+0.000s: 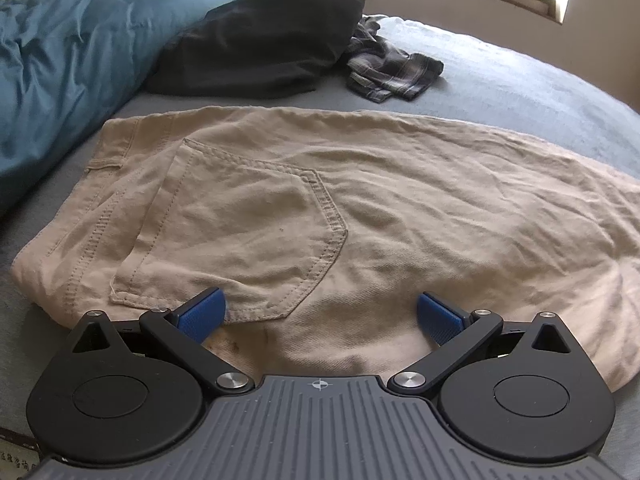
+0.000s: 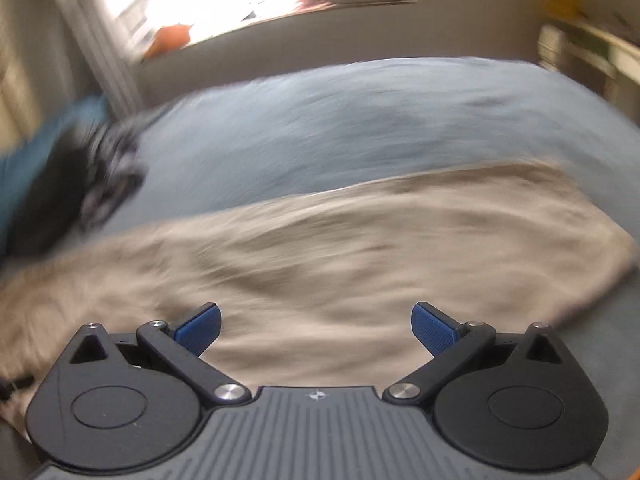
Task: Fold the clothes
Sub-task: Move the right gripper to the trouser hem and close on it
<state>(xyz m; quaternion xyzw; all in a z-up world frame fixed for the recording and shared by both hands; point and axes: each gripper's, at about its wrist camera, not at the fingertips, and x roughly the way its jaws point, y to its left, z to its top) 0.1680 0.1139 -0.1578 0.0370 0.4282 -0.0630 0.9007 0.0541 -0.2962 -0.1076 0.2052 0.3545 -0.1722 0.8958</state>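
- A pair of beige cotton trousers (image 1: 320,208) lies spread flat across a grey-blue bed sheet (image 1: 520,80), back pocket (image 1: 236,232) facing up, waistband toward the left of the left wrist view.
- The left gripper (image 1: 320,316) points forward and slightly down over the near edge of the trousers, just below the pocket. Its two blue-padded fingers (image 1: 202,314) are spread wide with nothing between them.
- The right gripper (image 2: 316,326) is also low over the beige fabric, blue fingers (image 2: 434,328) spread wide and holding nothing. Its view is blurred, so whether the fingertips touch the cloth cannot be told.
- Beyond the trousers, a dark charcoal folded garment (image 1: 260,44) rests against a rumpled teal quilt (image 1: 68,72).
- A crumpled grey plaid garment (image 1: 392,68) lies just beside the charcoal one on the sheet.
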